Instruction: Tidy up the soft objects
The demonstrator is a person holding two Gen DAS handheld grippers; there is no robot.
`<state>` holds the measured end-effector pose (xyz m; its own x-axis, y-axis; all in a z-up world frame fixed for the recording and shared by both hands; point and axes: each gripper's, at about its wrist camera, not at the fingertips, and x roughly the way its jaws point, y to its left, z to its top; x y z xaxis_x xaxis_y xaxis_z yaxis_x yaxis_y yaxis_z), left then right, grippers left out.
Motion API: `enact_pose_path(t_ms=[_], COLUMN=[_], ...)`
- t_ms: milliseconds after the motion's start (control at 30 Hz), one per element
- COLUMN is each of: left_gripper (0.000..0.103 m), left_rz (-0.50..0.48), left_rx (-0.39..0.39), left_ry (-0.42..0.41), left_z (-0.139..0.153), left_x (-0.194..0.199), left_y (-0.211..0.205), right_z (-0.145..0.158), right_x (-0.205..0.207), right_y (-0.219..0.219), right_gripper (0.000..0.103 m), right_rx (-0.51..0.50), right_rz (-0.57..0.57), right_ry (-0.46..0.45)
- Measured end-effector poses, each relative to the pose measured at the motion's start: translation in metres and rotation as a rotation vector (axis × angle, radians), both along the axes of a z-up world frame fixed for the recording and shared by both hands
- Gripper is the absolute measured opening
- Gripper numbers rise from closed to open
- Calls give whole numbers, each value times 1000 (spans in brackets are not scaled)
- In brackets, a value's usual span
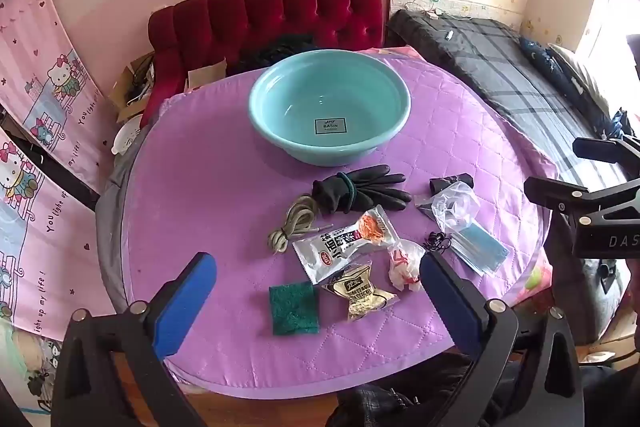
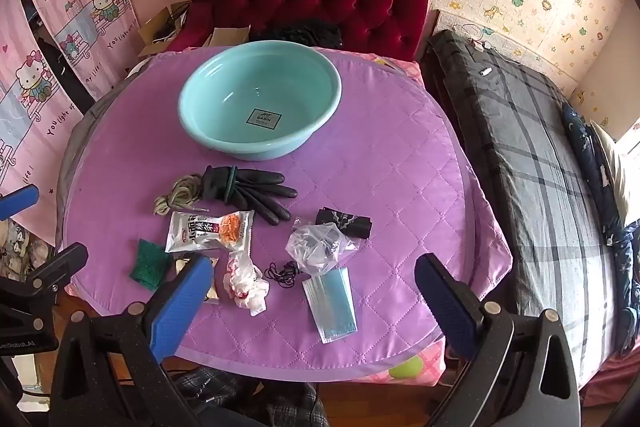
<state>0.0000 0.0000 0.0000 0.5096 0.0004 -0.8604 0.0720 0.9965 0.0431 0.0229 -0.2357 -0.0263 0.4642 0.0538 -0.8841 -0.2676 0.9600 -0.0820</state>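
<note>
Nothing was picked up yet. The left gripper (image 1: 318, 285) and right gripper (image 2: 314, 285) hung with jaws wide apart. Soft things like the black gloves (image 1: 360, 189) lay mid-frame on the desk (image 1: 200, 187). Next, one probably goes into the bowl (image 1: 330, 107).

Both wrist cams sit at the near table edge, pitched down and forward across the purple quilted cover (image 1: 200, 167) toward the teal basin (image 1: 330, 83) and red headboard (image 1: 276, 7). Your left cam sits left of the right one, near it. Both share the basin, cover and item pile.
</note>
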Motion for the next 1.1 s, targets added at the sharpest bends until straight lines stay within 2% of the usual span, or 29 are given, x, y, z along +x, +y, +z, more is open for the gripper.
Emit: enact_pose_path(t_ms=[100,167,367,1100], left_gripper=[103,103,103,103], left_rz=[5,3,15,14], left_rx=[12,7,5,-1], left_ry=[-3,-7,-10,-16], left_z=[0,0,3,7], left_x=[0,0,-3,-9], left_y=[0,0,3,7], right_z=[2,4,4,7], right_x=[1,-4,-4,-10], right_y=[0,4,-3,2], right_gripper=[103,103,103,103], right_rx=[1,-33,-4,-6], right_rz=[2,9,7,15], right_ry=[-10,-31,-27,-28])
